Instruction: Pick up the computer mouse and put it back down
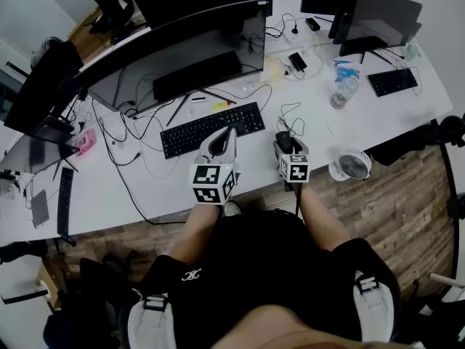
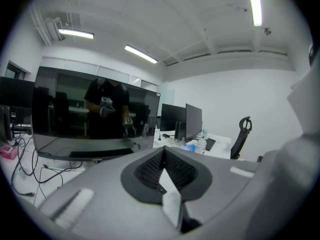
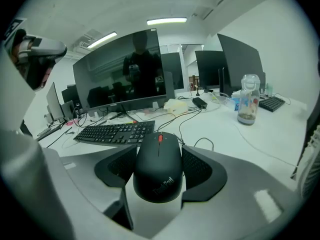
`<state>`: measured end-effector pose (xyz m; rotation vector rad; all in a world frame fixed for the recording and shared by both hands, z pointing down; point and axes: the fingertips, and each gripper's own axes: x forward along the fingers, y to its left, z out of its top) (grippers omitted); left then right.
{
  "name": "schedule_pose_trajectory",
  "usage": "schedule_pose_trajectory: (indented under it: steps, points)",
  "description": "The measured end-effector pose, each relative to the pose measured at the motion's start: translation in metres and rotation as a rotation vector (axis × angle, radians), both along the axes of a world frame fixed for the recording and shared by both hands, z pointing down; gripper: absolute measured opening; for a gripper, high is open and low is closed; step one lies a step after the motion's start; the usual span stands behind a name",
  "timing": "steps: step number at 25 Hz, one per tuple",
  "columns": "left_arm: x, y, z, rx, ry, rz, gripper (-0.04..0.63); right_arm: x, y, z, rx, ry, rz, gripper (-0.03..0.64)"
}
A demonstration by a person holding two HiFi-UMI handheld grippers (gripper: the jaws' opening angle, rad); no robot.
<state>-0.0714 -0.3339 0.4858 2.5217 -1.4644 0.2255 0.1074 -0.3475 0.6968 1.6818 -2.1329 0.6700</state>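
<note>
The black computer mouse (image 3: 159, 165) with a red scroll wheel sits between my right gripper's (image 3: 160, 176) two black pads, and the gripper is shut on it. In the head view the mouse (image 1: 285, 141) is just right of the black keyboard (image 1: 211, 128), near the white desk's front edge, with my right gripper (image 1: 285, 142) around it. Whether it rests on the desk or is raised I cannot tell. Its cable (image 3: 197, 142) trails away over the desk. My left gripper (image 1: 226, 135) hovers at the keyboard's near edge, shut and empty, its pads (image 2: 150, 168) meeting and tilted up toward the monitor.
A wide curved monitor (image 1: 182, 57) stands behind the keyboard. A water bottle (image 1: 343, 91) and a small white fan (image 1: 352, 164) are to the right of the mouse. A second keyboard (image 1: 392, 81) lies far right. Cables run across the white desk (image 1: 378, 122).
</note>
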Motion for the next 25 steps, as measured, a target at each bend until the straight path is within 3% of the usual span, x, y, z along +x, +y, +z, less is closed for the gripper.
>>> schedule_pose_trajectory:
  steps: [17,25]
  points:
    - [0.006,-0.004,0.001,-0.001,-0.019,0.02,0.052,-0.015,0.012,0.068,-0.165,0.136,-0.048,0.27]
    - [0.011,-0.005,-0.001,0.002,-0.005,0.024,0.052,-0.02,0.013,0.067,-0.157,0.166,-0.075,0.27]
